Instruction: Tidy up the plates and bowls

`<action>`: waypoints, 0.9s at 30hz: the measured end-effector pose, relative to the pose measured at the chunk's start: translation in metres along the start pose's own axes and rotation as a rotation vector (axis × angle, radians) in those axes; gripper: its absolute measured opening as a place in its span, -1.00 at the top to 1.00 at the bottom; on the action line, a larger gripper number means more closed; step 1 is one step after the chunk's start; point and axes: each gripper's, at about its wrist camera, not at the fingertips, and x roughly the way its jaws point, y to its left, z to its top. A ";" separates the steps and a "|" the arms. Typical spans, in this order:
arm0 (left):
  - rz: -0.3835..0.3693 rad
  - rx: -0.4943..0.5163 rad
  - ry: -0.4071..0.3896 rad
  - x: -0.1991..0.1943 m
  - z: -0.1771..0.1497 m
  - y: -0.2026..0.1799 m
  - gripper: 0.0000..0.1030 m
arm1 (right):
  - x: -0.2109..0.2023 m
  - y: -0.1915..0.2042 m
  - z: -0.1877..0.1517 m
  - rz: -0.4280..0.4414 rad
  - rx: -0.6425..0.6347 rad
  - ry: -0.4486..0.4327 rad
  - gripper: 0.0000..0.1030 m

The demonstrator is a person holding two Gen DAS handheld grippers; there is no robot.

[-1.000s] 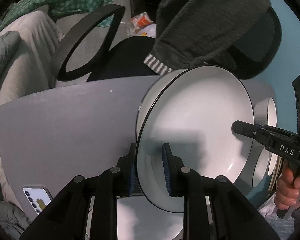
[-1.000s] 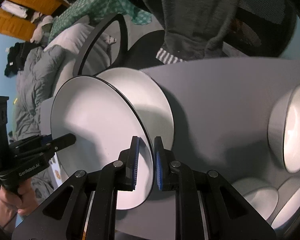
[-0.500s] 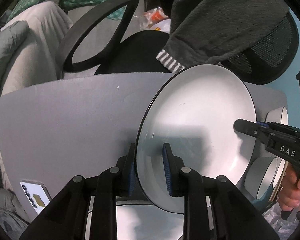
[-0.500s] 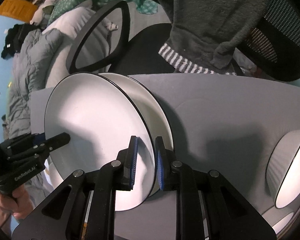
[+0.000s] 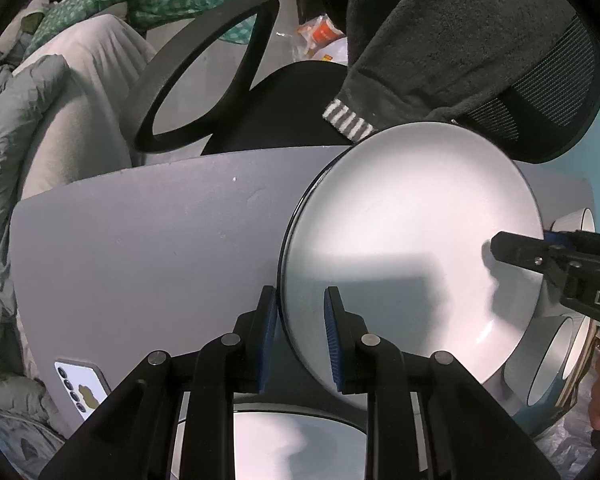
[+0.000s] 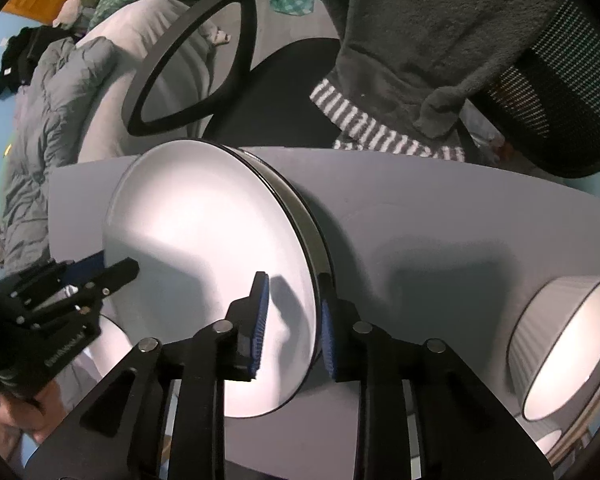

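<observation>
The right gripper (image 6: 290, 322) is letting go: its jaws are opening, the blue pads standing off either side of the rim of the white plate (image 6: 204, 248) with the rim still between them. That plate fills the centre left of the right wrist view, set on a second plate (image 6: 314, 224) whose black-edged rim shows just behind it on the grey table (image 6: 440, 232). The left gripper (image 5: 300, 332) is pinching the opposite edge of the same plate, low in the middle of its own view, so the left hand looks the better placed for any last nudge. The plate face spreads up and to the right from those pads. Judging by this, the stacking step is nearly done. A white bowl (image 6: 564, 340) stands apart at the right edge; its inside looks empty. Another plate (image 5: 296, 444) lies at the bottom of the left view, below the fingers.
</observation>
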 end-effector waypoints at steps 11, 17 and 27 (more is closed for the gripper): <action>0.017 -0.002 -0.056 -0.020 -0.003 0.004 0.23 | -0.017 0.012 0.009 -0.107 -0.067 -0.066 0.16; 0.027 0.003 -0.141 -0.049 -0.013 0.010 -0.04 | -0.040 0.025 0.006 -0.140 -0.122 -0.118 -0.04; 0.015 0.025 -0.263 -0.106 -0.046 0.019 -0.18 | -0.083 0.059 -0.016 -0.221 -0.223 -0.213 -0.16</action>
